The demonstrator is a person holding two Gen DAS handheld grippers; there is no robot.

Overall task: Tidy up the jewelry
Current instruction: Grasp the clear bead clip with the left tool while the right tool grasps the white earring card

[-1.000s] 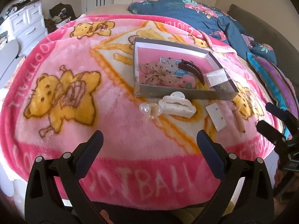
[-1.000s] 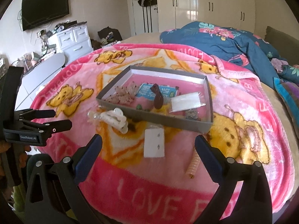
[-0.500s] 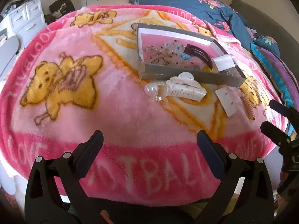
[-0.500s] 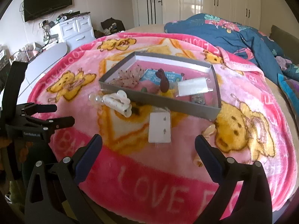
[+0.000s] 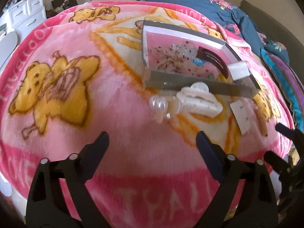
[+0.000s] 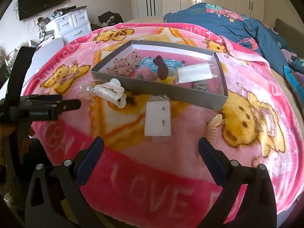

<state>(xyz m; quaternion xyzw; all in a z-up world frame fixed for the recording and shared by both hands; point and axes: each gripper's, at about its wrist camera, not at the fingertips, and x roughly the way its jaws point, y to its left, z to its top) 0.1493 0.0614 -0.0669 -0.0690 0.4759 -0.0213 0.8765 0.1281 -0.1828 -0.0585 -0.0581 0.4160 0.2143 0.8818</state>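
A: What has changed since a second ago?

B: Both grippers have been lowered toward the pink fleece blanket with yellow bears (image 5: 117, 102), so the loose pieces are seen larger and nearer. The left gripper (image 5: 152, 142) was held wide before; its jaws are now closing, with nothing but blanket between them. The right gripper (image 6: 151, 146) is spread apart and empty.

A: And what is meant by that for the task?

B: An approach is judged to be under way, not a grasp. Nothing has been picked up yet. Four pieces are left outside the shallow grey cardboard tray (image 6: 152, 92): the white plastic claw clip (image 6: 111, 92) and the clear pearly bauble (image 6: 86, 89) just beside it, both near the tray's front wall; the white earring card in its clear sleeve (image 6: 157, 120); and the beige spiral hair tie (image 6: 213, 126) by the tray's near right corner. A dark brown claw clip (image 6: 161, 67) and other small packets are already inside.

A: How much room is there?

B: Open blanket lies ahead of both grippers. Care is called for at the tray's front wall, since the white clip lies close to it, and at the bed's near edge below the fingers. The two tools are kept well apart.
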